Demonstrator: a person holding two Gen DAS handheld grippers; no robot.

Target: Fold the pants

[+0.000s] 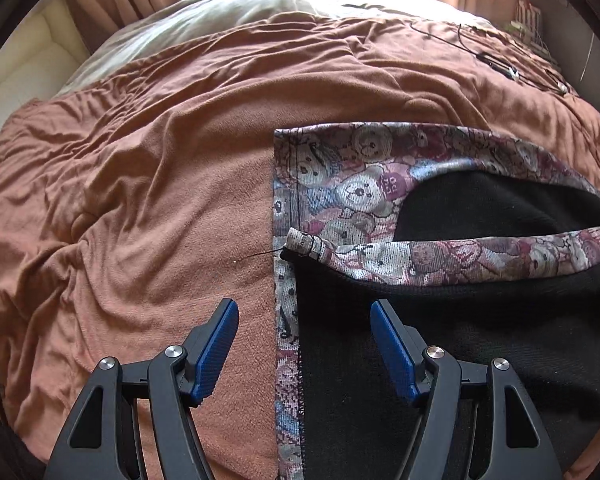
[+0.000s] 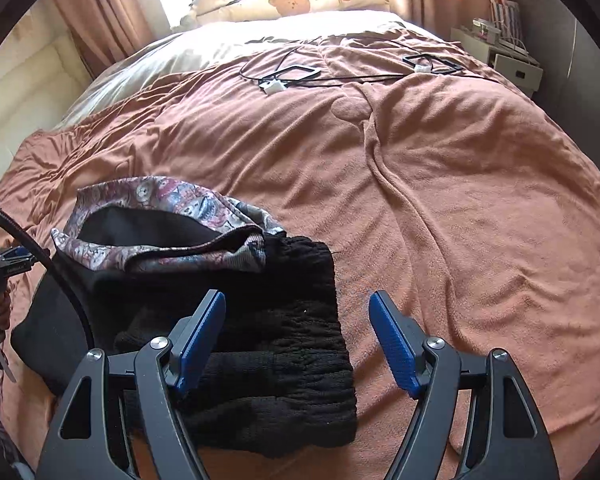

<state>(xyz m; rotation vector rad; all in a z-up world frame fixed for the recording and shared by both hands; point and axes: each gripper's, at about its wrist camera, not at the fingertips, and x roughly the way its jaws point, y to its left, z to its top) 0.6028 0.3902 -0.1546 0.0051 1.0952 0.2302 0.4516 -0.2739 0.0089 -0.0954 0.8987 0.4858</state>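
**Inspector A:** Left gripper [image 1: 304,344]: jaws spread wide, nothing between the blue pads [image 1: 216,348]. It hovers above the bed, not touching cloth as far as the left wrist view shows.

**Inspector B:** And the pants [image 1: 440,320]?

**Inspector A:** Lying on the brown blanket [image 1: 140,200]. Their straight left edge, a patterned hem strip printed with bears, runs forward through the gap between the left jaws, nearer the right-hand finger. The black lining spreads under and beyond that finger. Ahead of the jaws a patterned band curls back over the black, with a small rolled tab [image 1: 304,242] and a loose black thread at its end.

**Inspector B:** Right gripper [image 2: 298,338]?

**Inspector A:** Jaws likewise apart and holding nothing. In the right wrist view the black gathered portion of the pants [image 2: 284,320] lies beneath the left-hand finger and into the gap; bare blanket [image 2: 460,200] sits under the right-hand finger. The patterned part is bunched ahead and left of the jaws.

**Inspector B:** Other items?

**Inspector A:** Well ahead of the right jaws, black cables [image 2: 340,76] with white plugs lie on the blanket. A bear-print pillow [image 2: 308,2] sits at the far end, a white bedside cabinet [image 2: 508,60] far right.
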